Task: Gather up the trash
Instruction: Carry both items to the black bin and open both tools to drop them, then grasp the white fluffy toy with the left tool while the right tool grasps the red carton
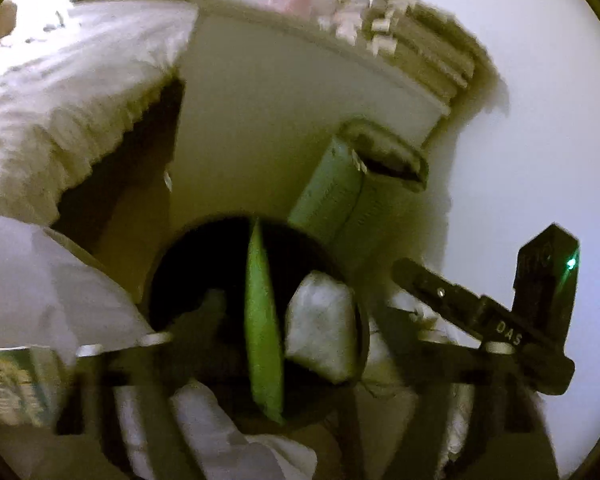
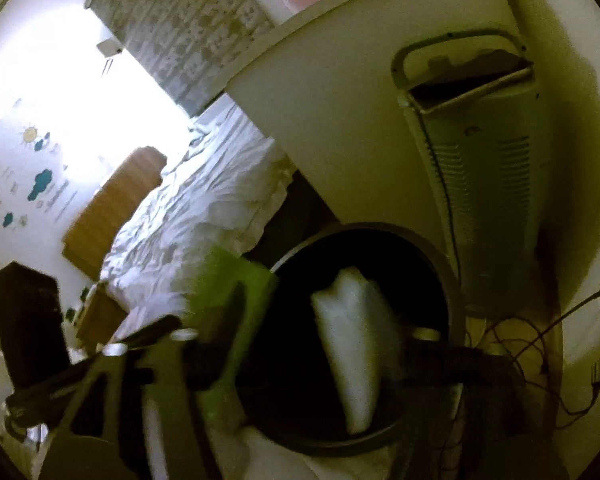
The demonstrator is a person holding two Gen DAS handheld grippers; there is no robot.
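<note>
A dark round bin (image 1: 156,280) stands on the floor under both grippers. In the left wrist view my left gripper (image 1: 300,364) is wide open over the bin's mouth. A flat green wrapper (image 1: 262,332) hangs edge-on between its fingers, with no pad pressing on it. A crumpled white paper (image 1: 320,332) is beside it, inside the bin's rim. In the right wrist view my right gripper (image 2: 312,360) is open too. The white paper (image 2: 352,352) is loose between its fingers over the bin (image 2: 380,229), and the green wrapper (image 2: 228,312) is at its left finger, blurred.
A bed with white bedding (image 1: 60,100) (image 2: 204,208) lies left of the bin. A white cabinet side (image 1: 280,120) is behind it and a tall pale tower appliance (image 1: 352,196) (image 2: 480,200) is close on the right. Cables (image 2: 532,352) trail on the floor at right.
</note>
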